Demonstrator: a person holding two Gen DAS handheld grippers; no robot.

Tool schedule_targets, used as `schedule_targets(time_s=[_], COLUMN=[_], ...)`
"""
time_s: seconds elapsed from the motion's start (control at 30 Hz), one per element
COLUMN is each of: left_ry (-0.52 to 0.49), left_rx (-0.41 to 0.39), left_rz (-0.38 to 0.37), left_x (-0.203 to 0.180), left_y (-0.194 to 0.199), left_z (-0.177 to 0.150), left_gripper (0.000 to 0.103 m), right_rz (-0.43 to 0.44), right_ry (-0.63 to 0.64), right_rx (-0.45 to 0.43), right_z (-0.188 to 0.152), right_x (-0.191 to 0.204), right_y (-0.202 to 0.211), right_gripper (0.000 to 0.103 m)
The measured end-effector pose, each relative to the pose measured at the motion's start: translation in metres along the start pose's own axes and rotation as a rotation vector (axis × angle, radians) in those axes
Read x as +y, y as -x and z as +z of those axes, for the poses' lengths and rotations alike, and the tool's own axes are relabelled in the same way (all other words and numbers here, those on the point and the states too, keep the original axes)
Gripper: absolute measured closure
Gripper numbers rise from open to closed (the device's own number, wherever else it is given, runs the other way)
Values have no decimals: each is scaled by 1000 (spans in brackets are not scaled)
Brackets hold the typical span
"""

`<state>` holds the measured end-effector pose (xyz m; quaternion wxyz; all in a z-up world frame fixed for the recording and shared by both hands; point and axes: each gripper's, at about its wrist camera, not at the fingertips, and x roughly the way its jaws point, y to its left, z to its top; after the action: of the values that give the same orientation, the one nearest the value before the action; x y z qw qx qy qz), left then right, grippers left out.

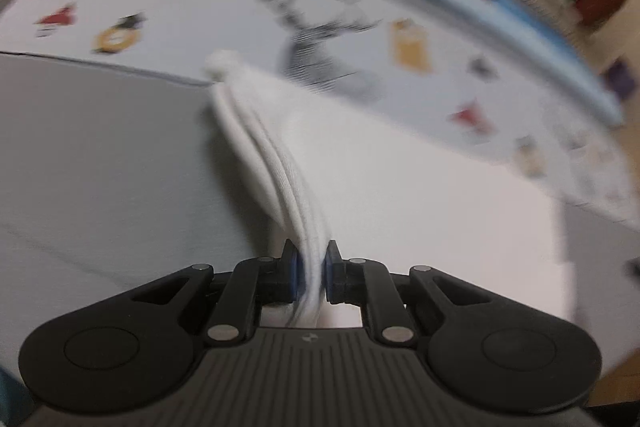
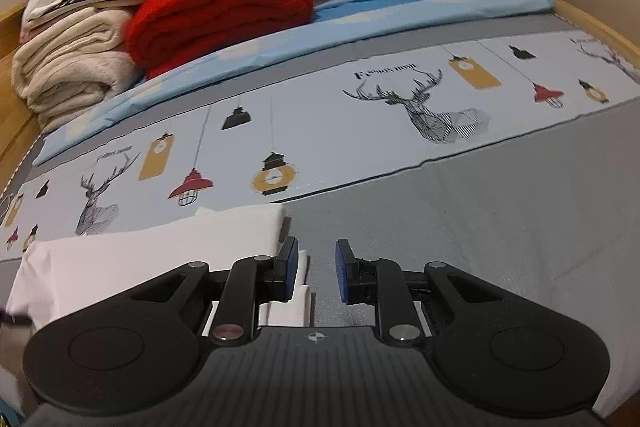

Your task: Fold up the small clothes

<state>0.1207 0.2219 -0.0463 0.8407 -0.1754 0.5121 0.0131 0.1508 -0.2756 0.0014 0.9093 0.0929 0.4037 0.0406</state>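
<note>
A white garment (image 1: 400, 187) lies on the grey bed sheet (image 1: 100, 155). My left gripper (image 1: 312, 269) is shut on a bunched edge of it, and the layered folds (image 1: 276, 155) run forward from the pads to a gathered end. The left wrist view is motion-blurred. In the right wrist view the same white garment (image 2: 160, 251) lies folded flat at the lower left. My right gripper (image 2: 317, 267) is open and empty, its left finger (image 2: 289, 263) over the garment's right edge and its right finger over bare grey sheet (image 2: 480, 219).
A printed sheet band with deer and lanterns (image 2: 360, 123) crosses the bed. A light blue quilt (image 2: 400, 11) lies behind it. A folded red blanket (image 2: 220, 11) and cream blankets (image 2: 72, 71) are stacked at the back left. Wooden bed edges (image 2: 600, 27) frame the sides.
</note>
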Motion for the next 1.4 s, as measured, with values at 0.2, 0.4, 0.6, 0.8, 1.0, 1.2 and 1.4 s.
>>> schedule_targets(time_s=[0.2,0.4,0.6,0.8,1.0,1.2,1.4], left_ry=[37,8,-96,-4,-97,-321,-464], left_rx=[1,70,158,74,151,306,358], left_rz=[-307,-472,-552,-533,-425,-326,-285], left_x=[-69,-161,-242,-193,-173,-168,-171], left_y=[7,-19,-49,-34,-37,-69,-77], left_z=[6,-2,-22,-2,-6,-58,-86], left_gripper=[90,90,78,73,73,74,70], right_rz=[-15,-2,14,83,188,132,42], right_ry=[-6,-30,-39,-34,-74,-42,-167], right_rx=[0,-1,9,58,177,221,278], right_z=[1,1,2,4,-1,-4,-4], right_x=[-17,-29,-32,-27,-3,25,20], right_y=[-1,1,-3,-16,-44,-71,-105], right_gripper=[82,82,82,82,74,74,74])
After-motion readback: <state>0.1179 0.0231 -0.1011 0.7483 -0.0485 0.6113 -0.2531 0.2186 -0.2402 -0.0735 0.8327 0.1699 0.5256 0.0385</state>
